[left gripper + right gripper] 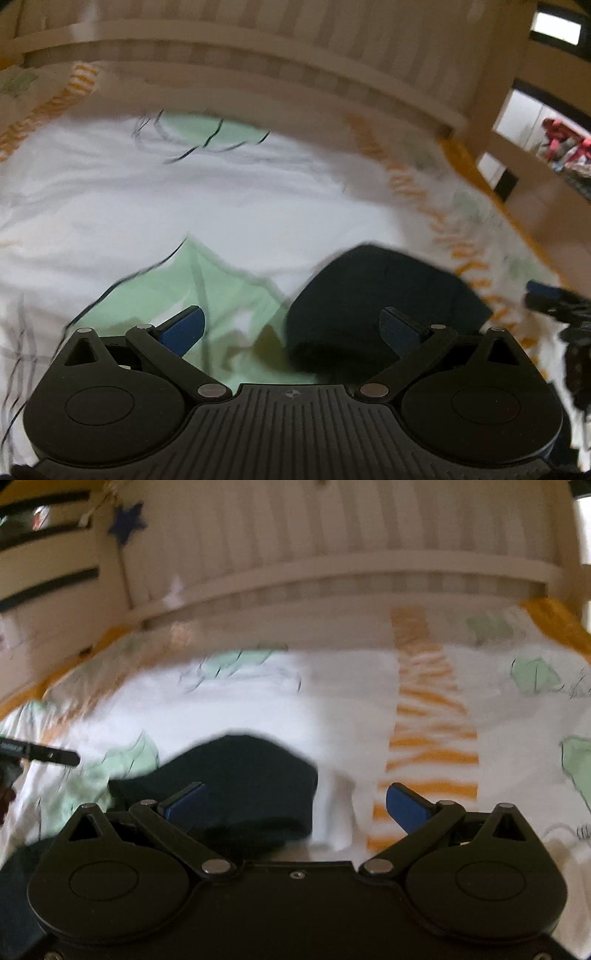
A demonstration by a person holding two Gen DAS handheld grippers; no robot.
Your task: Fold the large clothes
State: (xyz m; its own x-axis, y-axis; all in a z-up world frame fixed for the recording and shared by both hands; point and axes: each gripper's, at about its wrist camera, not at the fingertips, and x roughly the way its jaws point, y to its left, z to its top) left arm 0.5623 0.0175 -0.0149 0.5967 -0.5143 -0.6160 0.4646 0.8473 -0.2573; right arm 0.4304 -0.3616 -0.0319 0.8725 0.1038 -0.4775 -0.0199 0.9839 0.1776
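Bed (258, 199) w/ patterned sheet; dark garment (369, 306) bunched at 5 o'clock.
Left tongs (291, 325) & right tongs (295, 805) wide apart, empty; folding looks unfinished.

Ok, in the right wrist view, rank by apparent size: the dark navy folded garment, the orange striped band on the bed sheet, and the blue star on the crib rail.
1. Dark navy folded garment, though nearness to the camera inflates it.
2. Orange striped band.
3. Blue star, clearly smallest, and farthest away.

Both hand-held grippers (291, 328) (295, 806) wide apart, empty.
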